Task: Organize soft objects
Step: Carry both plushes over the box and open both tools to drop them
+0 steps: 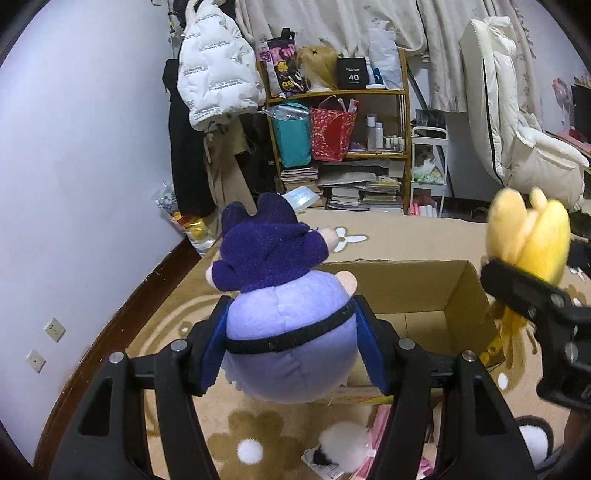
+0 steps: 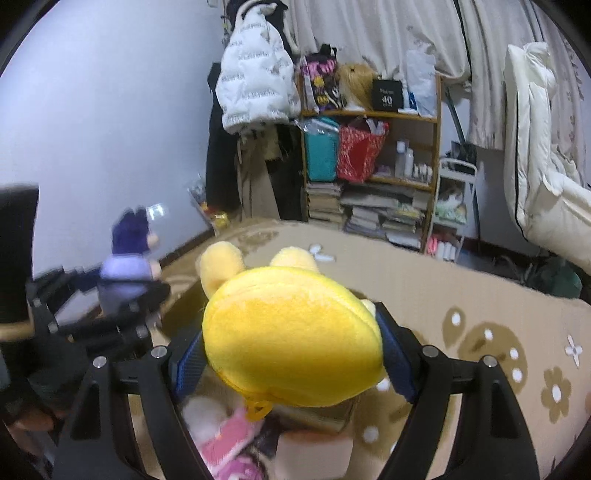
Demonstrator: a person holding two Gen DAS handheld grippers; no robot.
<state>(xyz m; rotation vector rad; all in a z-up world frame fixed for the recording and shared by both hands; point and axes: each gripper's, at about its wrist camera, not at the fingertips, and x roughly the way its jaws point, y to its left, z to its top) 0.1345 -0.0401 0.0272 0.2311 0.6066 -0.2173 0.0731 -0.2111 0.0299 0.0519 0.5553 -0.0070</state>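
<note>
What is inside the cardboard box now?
In the left wrist view, the cardboard box shows only bare floor and walls. The purple plush doll, gripped by the left gripper, covers its near part.

A lived-in bedroom at home; hung coats [image 1: 216, 70], a crammed bookshelf [image 1: 338, 147], curtains [image 1: 351, 22], flowered carpet [image 2: 498, 332].

The doll [image 1: 291, 328] is lilac with dark purple hair and a black band; the plush [image 2: 291, 336] is yellow; the rug [image 2: 480, 295] is tan with brown-and-white flowers.
</note>
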